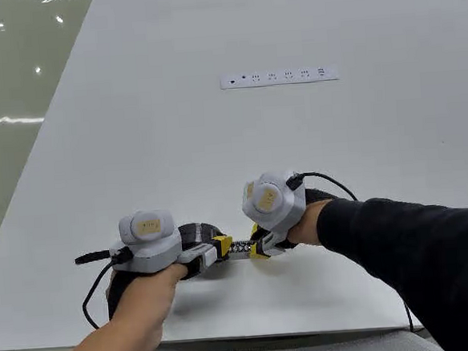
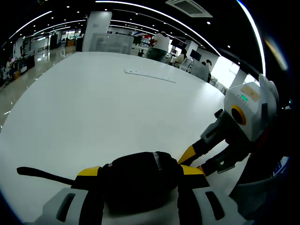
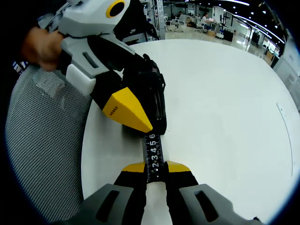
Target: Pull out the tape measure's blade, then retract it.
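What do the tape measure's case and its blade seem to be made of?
Tape measure case: likely black plastic or rubber, matte, with little glare. Blade: a thin flat strip with printed numbers, probably painted metal.

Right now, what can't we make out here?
End hook of the numbered white blade: right gripper view, pinched between the right tongs.
Lock and markings on the black rounded tape measure case: left gripper view, dark, flanked by the left tongs.
Labels on the long white power strip: head view, too small.
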Demonstrator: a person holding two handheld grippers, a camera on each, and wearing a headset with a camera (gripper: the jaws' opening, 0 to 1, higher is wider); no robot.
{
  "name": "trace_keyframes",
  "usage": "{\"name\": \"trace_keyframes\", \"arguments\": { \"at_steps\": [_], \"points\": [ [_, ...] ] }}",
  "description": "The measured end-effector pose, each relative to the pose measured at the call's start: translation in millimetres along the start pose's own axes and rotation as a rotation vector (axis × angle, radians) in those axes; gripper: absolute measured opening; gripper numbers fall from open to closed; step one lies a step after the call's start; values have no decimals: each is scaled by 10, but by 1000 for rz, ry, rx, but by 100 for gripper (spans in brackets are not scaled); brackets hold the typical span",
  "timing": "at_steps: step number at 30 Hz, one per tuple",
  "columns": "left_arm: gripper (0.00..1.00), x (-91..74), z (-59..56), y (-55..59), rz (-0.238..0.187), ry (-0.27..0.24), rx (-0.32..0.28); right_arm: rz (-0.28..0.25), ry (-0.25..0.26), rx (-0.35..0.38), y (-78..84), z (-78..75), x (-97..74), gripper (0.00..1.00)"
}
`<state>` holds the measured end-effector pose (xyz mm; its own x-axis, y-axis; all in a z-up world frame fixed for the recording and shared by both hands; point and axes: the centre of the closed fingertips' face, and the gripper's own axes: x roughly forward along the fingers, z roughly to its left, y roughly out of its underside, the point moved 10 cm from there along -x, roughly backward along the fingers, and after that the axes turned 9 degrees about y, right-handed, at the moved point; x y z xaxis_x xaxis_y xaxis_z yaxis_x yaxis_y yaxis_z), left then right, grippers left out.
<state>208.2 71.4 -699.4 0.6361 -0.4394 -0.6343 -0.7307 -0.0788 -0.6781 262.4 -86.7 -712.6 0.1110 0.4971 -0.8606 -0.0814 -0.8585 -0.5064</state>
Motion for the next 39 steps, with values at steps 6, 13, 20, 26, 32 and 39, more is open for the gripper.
{"name": "trace_keyframes", "arguments": {
  "at_steps": [6, 13, 20, 26, 32, 39],
  "points": [
    [60, -3, 3, -2, 2, 2, 3, -2, 3, 6, -12, 2, 14, 11],
    [60, -6, 4, 1, 2, 6, 5, -7, 2, 11, -19, 8, 22, 11],
    [60, -5, 3, 3, 2, 8, 1, -10, 2, 10, -24, 11, 34, 11],
    [60, -7, 2, 5, 2, 10, 1, -13, 0, 14, -30, 16, 33, 11],
    [60, -7, 3, 0, 1, 12, 0, -15, -4, 19, -31, 9, 26, 11],
    [60, -11, -4, 2, 2, 14, 5, -18, -10, 13, -64, 27, 46, 11]
  ]
}}
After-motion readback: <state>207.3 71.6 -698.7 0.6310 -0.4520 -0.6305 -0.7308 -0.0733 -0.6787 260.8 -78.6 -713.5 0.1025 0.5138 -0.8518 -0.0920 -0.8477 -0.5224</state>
